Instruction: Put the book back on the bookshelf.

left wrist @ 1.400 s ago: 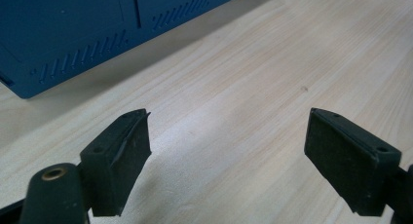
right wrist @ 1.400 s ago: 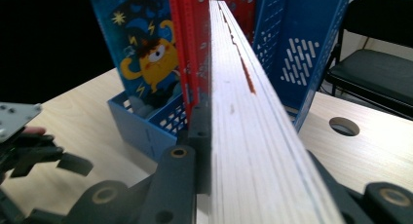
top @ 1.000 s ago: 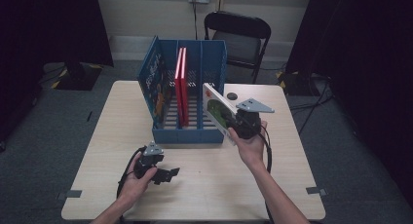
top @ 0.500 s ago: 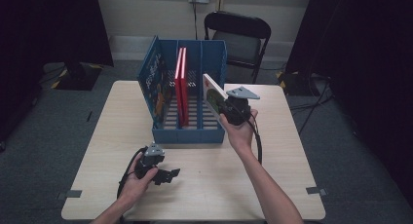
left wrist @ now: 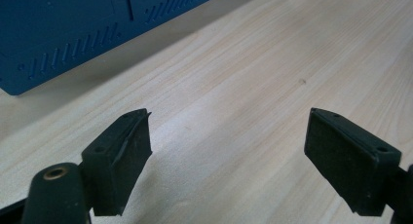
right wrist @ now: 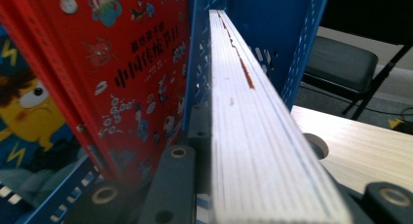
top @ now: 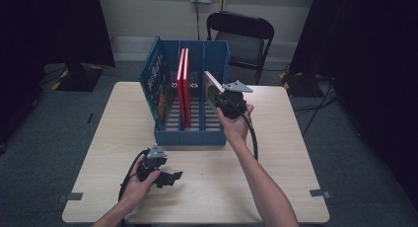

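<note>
A blue file rack (top: 190, 135) stands on the wooden table (top: 276, 158). A red book (top: 183, 89) stands upright in one middle slot, and a blue cartoon-covered book (top: 155, 89) leans in the left slot. My right gripper (top: 222, 99) is shut on a thick book (top: 211, 88) with white page edges, held tilted over the rack's rightmost slot. In the right gripper view, the book's page edge (right wrist: 243, 136) runs between the jaws of the right gripper (right wrist: 277, 197), beside the red book (right wrist: 131, 78). My left gripper (top: 172, 177) rests open on the table, and the left gripper (left wrist: 229, 151) holds nothing.
A black folding chair (top: 241, 39) stands behind the table's far edge. A round cable hole (right wrist: 316, 143) is set in the tabletop right of the rack. Bare tabletop lies in front of and to the right of the rack.
My right gripper has carried the thick book leftward from beside the rack to over its rightmost slot. The left gripper has stayed in place.
</note>
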`<control>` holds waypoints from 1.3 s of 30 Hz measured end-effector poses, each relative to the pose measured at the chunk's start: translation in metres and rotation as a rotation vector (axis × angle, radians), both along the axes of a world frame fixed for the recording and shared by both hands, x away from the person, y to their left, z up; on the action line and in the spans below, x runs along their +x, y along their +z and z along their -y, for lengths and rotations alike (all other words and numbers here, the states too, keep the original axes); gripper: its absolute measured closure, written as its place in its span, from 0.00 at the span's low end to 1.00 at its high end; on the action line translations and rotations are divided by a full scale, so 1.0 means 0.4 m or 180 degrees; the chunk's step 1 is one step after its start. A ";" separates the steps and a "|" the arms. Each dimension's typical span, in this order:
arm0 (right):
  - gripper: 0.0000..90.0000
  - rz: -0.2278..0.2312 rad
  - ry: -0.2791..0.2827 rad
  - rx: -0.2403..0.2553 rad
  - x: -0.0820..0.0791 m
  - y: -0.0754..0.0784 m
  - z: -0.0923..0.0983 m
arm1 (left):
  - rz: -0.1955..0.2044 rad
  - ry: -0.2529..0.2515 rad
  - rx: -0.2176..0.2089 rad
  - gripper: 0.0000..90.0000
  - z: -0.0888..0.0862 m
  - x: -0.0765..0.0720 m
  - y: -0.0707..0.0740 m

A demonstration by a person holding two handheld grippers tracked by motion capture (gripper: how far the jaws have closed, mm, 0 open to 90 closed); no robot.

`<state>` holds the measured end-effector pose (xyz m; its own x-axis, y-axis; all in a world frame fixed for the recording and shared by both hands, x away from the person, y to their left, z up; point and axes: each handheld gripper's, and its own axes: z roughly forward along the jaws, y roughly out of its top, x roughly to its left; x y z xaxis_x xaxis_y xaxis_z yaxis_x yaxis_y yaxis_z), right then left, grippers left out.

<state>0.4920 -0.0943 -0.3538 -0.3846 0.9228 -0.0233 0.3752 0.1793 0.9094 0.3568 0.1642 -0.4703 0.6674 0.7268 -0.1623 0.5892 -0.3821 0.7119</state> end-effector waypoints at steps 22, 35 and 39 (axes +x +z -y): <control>0.85 -0.0349 -0.0101 -0.0004 0.060 -0.120 -0.026 | -0.0038 0.0022 0.0000 0.19 -0.004 0.005 -0.002; 0.84 -0.0488 0.0038 -0.0169 0.052 -0.144 -0.011 | -0.0085 0.0065 0.0000 0.19 -0.004 0.004 -0.006; 0.83 -0.0560 0.0082 -0.0209 0.043 -0.146 -0.008 | -0.0084 0.0061 -0.0034 0.19 0.002 0.004 -0.004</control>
